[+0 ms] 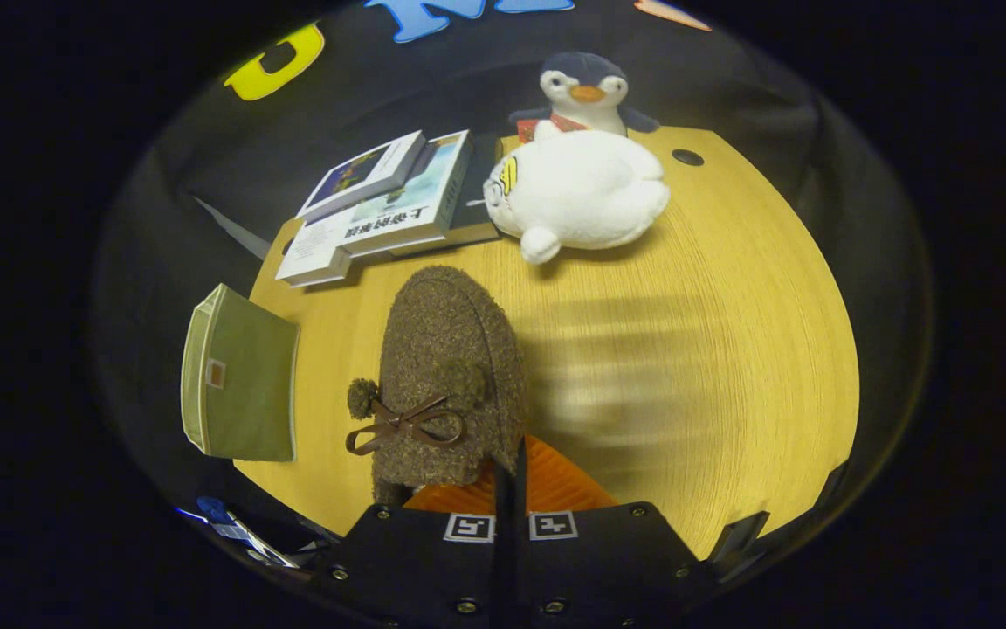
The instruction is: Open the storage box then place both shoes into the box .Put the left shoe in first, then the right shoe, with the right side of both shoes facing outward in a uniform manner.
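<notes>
A brown fuzzy shoe [446,376] with a bow and pompom points away from me, toe toward the books. My gripper [507,479] is shut on the shoe's rear rim, with the fingers nearly together and the shoe's edge pinched between them. The shoe looks raised above the wooden table [713,349]. Left of the shoe, at the table's left edge, sits the olive green fabric storage box [241,384], its flat face with a small tag turned up toward me. I cannot tell whether its lid is open.
A stack of books [381,205] lies beyond the shoe at the back left. A white plush toy [577,192] lies to the right of the books, with a penguin plush [586,92] behind it. The table has a cable hole [687,157] at the back right.
</notes>
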A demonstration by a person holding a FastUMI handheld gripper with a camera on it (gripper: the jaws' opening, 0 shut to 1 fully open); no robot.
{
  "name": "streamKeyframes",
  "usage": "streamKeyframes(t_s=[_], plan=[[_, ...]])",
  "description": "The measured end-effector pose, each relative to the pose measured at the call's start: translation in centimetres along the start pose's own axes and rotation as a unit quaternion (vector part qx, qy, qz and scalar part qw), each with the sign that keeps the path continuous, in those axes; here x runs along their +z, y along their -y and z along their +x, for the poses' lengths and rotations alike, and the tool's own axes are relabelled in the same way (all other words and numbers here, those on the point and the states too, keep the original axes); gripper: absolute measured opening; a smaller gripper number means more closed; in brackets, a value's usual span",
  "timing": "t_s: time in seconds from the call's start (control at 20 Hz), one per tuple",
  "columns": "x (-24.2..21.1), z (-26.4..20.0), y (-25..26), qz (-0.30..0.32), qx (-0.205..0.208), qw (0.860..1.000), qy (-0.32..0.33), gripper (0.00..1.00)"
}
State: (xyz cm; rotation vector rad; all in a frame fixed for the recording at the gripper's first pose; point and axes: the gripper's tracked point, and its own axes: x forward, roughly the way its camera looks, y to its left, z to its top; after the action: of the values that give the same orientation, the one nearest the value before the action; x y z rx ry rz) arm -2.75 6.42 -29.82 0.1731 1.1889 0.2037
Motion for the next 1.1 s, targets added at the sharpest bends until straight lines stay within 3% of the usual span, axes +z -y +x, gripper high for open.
streamKeyframes(t_s=[0.4, 1.1], plan=[[3.8, -3.4, -7.6, -0.055, 0.034, 0.998, 0.018, 0.00], [5.9, -2.6, -21.8, -0.177, 0.090, 0.980, -0.009, 0.00]])
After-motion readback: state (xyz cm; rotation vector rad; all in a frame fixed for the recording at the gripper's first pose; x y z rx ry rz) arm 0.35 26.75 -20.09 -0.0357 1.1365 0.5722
